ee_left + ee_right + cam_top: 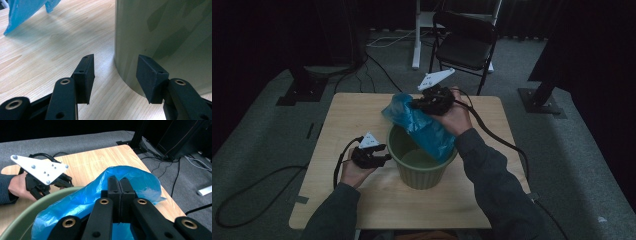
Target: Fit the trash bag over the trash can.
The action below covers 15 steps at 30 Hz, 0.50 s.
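A pale green bucket (422, 172) stands in the middle of the wooden table (352, 110). A blue plastic bag (424, 127) drapes from above the bucket's far rim down into it. My right gripper (417, 105) is shut on the bag's upper part; in the right gripper view its jaws (120, 181) press together with blue film (140, 180) bunched around them, above the bucket's rim (37, 207). My left gripper (384, 152) rests low at the bucket's left side, open. In the left gripper view (115, 72) its jaws stand apart with the bucket's wall (162, 32) by one pad.
A black folding chair (464, 45) and a white stand leg (416, 40) are beyond the table's far edge. Cables trail over the grey carpet at left (257, 190) and right (512, 145). Bare tabletop lies left of the bucket (50, 45).
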Tool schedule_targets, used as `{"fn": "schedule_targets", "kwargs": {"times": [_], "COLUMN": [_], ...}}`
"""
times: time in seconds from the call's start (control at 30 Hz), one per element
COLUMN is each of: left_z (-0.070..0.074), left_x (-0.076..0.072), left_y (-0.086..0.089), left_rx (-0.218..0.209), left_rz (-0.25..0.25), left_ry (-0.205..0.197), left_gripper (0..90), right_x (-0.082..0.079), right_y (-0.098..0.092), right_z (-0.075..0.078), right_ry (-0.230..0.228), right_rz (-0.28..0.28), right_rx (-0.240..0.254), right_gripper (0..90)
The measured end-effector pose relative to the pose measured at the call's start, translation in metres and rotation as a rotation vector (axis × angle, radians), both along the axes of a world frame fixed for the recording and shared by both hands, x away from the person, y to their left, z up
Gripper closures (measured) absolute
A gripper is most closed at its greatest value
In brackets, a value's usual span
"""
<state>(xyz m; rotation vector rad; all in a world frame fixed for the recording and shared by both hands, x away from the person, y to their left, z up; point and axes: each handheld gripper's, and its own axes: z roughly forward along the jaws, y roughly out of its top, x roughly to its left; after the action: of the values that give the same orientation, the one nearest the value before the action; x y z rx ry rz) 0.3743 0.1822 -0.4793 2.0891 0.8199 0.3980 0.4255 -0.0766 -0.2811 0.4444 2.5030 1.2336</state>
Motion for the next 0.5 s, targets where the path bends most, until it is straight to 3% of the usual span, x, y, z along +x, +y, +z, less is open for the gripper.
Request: {"fn": "schedule_targets", "kwargs": {"times": [0.13,0.5], "left_z": [0.000,0.001], "left_x": [0.000,0.000], "left_y": [0.001,0.001], "left_rx": [-0.002,-0.010], "left_rz": [-0.001,0.002], "left_ry": [-0.001,-0.001], "left_gripper": [48.7,48.7], "right_x": [-0.002,0.001], "right_y": [0.006,0.006], "right_z": [0.001,-0.013], "right_ry": [-0.015,-0.004], "right_rz": [0.025,0.040], "right_rx": [0.018,-0.008], "right_gripper": [89.9,89.8]}}
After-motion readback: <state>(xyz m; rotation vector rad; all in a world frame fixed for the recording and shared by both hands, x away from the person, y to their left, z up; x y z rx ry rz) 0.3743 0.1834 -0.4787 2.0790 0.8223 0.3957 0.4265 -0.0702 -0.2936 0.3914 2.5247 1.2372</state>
